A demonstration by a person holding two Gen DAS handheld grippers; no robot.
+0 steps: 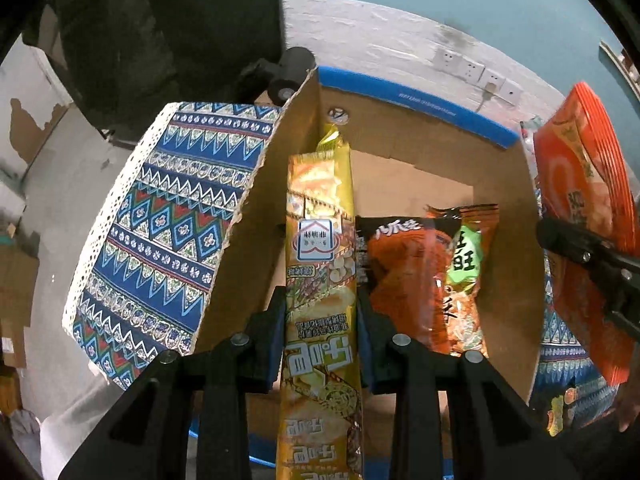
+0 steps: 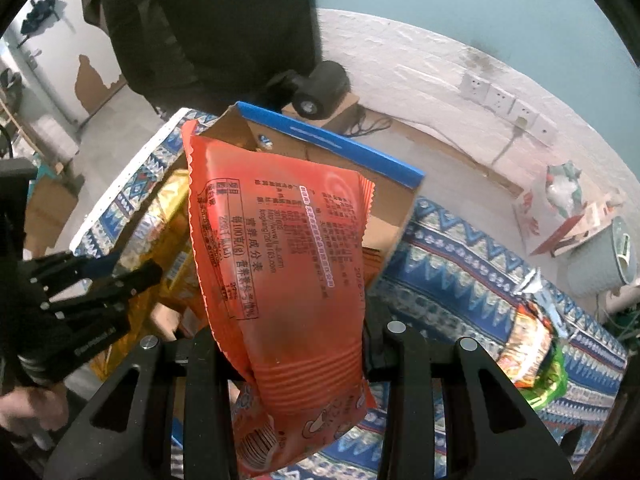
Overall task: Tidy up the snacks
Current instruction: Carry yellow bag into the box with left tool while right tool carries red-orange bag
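Observation:
My left gripper (image 1: 321, 322) is shut on a long yellow snack bag (image 1: 320, 240) and holds it inside an open cardboard box (image 1: 244, 240) with a blue rim. An orange-red snack bag (image 1: 424, 276) lies in the box to its right. My right gripper (image 2: 294, 344) is shut on a large orange snack bag (image 2: 280, 256), held upright just right of the box (image 2: 392, 208). That orange bag (image 1: 584, 220) and the right gripper also show at the right edge of the left wrist view. The left gripper (image 2: 108, 276) shows at the left of the right wrist view.
The box stands on a blue patterned tablecloth (image 1: 160, 224). Another colourful snack bag (image 2: 532, 344) lies on the cloth (image 2: 460, 272) at the right. A black camera (image 2: 320, 88) sits behind the box. A wall with sockets (image 2: 508, 108) is beyond.

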